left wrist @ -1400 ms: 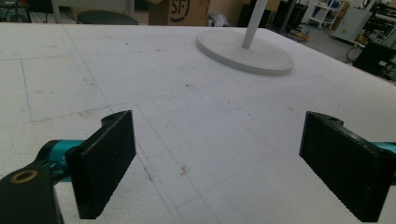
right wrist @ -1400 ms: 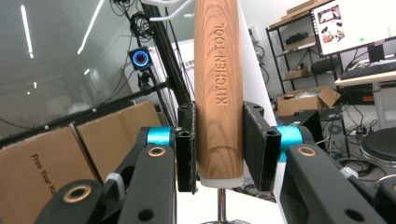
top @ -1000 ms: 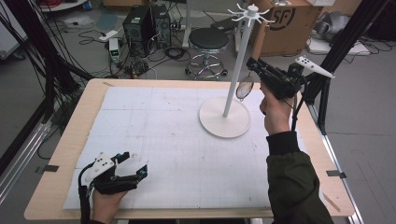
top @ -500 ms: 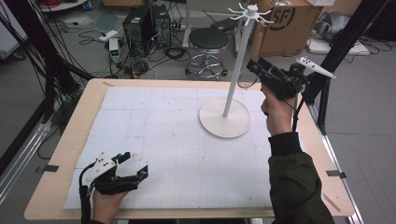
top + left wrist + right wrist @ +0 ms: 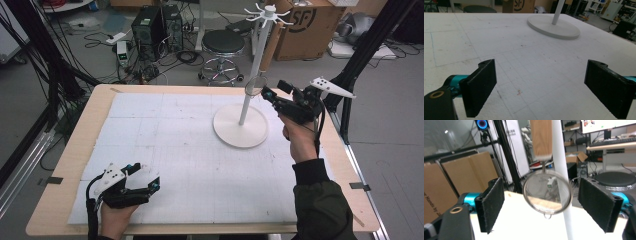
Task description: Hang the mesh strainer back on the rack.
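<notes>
A white hook stand (image 5: 251,80) rises from a round base (image 5: 240,131) at the table's back right. A small mesh strainer (image 5: 256,86) with a wooden handle (image 5: 268,46) hangs from one of its top hooks, beside the pole. My right gripper (image 5: 272,91) sits just right of the strainer. Its jaws have just been opening and now stand wide. In the right gripper view the strainer (image 5: 547,192) hangs ahead between the pads (image 5: 494,203), touching neither. My left gripper (image 5: 150,178) rests open on the white mat at the front left, with nothing between its pads (image 5: 482,85).
A white gridded mat (image 5: 200,150) covers the wooden table (image 5: 80,145). The stand's base (image 5: 554,26) lies far ahead of the left gripper. Behind the table are a black stool (image 5: 224,44), a cardboard box (image 5: 310,22), computer cases and floor cables. Black frame posts flank the table.
The right gripper's jaws have opened off the strainer, which now hangs free on the stand. The right hand has drawn back and down a little. The left gripper has not moved.
</notes>
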`<state>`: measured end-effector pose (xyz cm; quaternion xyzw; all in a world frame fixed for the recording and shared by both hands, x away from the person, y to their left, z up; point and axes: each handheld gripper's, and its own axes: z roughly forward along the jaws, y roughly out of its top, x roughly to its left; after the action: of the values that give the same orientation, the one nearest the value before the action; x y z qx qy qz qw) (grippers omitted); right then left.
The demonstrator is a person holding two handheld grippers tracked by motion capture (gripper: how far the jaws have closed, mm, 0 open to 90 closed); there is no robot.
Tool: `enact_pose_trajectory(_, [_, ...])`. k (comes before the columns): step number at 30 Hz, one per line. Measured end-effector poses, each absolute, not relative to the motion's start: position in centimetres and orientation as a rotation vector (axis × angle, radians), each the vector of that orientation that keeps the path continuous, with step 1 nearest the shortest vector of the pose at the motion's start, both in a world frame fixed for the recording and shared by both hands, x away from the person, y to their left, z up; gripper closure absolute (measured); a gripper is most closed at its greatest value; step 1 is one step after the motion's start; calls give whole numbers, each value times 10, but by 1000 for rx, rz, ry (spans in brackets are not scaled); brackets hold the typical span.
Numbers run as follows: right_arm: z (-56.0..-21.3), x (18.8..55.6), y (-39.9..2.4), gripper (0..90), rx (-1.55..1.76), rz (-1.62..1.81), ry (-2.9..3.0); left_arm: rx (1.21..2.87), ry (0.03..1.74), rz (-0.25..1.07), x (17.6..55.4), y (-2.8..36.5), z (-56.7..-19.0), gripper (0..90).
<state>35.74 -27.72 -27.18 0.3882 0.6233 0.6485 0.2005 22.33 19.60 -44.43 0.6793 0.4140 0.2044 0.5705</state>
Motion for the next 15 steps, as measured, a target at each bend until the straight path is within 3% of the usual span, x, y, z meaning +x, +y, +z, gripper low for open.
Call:
enact_pose_trajectory(5, [-286, 345, -282, 159, 1079, 1818, 1794, 1598, 962, 477, 224, 194, -444, 113])
enact_pose_trajectory(15, [-310, 321, -285, 159, 1098, 1773, 1846, 1594, 954, 474, 224, 190, -443, 114])
